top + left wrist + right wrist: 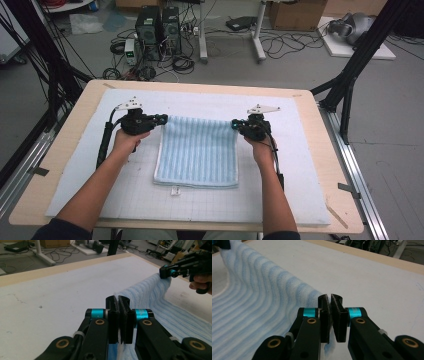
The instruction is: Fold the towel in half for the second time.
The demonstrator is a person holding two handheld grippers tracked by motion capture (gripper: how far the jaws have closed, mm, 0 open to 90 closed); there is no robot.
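White padding (300, 165) covers your table. Both your left gripper (162, 119) and right gripper (235, 123) are clenched on the blue towel's (197, 152) far corners. It's light and limp, so expect sagging between them.

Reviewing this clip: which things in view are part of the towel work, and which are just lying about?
In the job:
- light blue striped terry towel, far corners pinched and lifted
- left gripper, shut on one far corner
- right gripper, shut on the other far corner
- white gridded foam mat under the towel

Lying about:
- small clear clip-like piece near the towel's near edge
- black computer towers on the floor
- cardboard box
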